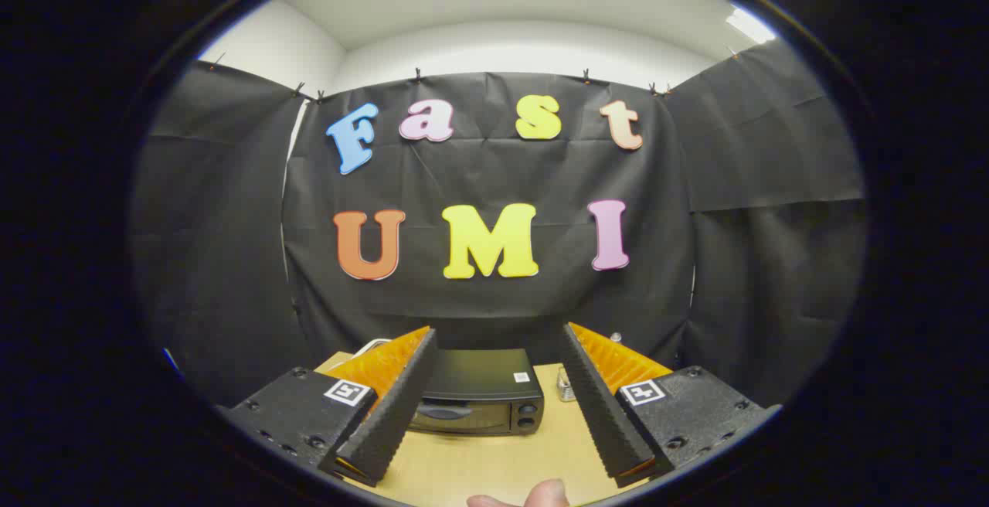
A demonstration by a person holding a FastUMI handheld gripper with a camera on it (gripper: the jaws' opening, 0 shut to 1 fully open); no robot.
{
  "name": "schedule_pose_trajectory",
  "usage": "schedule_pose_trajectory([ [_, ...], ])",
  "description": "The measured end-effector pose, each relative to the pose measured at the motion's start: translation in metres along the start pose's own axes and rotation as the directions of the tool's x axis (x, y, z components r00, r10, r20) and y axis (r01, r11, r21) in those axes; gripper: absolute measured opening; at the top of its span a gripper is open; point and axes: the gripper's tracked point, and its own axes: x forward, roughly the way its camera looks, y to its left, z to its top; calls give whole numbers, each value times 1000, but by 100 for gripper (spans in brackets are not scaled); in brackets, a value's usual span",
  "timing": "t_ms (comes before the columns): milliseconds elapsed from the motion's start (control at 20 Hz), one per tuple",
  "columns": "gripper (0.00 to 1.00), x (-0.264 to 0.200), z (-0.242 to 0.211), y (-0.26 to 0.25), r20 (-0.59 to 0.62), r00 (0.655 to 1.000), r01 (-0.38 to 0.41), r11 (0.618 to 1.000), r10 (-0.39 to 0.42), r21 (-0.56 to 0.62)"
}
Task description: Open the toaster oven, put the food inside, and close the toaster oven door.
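Black cloth hangs on all sides of the booth, with a white ceiling and its lights above, and a pale wooden bench [494, 468] runs out below the gripper [494, 345]. Its two fingers [394, 406] are spread wide apart, angling outward from each other, and nothing sits between their pads; they grip nothing and touch nothing. Beyond the fingers, framed in the gap between them and a little toward the left one, stands the toaster oven [479, 393], a dark box set near the far edge of the bench, close to the cloth wall. Its long axis runs crosswise, from the left finger toward the right, and its front faces back toward the gripper. The door is shut, with a handle across it, and two round knobs sit one above the other at the right end of the front. A small white sticker lies on the flat top near the right rear corner. Just right of the oven, partly hidden behind the right finger, stands a small metal container [566, 385]; what it holds cannot be told. A fingertip [541, 495] of the person shows below the fingers.
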Motion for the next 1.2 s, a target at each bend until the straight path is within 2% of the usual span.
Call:
schedule_pose_trajectory([
  [500,100,13,-11,-10,-47,999,9,999,-7,37],
  [750,100,17,-18,-3,-73,997,-13,998,17,64],
  [1200,100,36,-36,3,-112,994,-5,998,13,70],
])
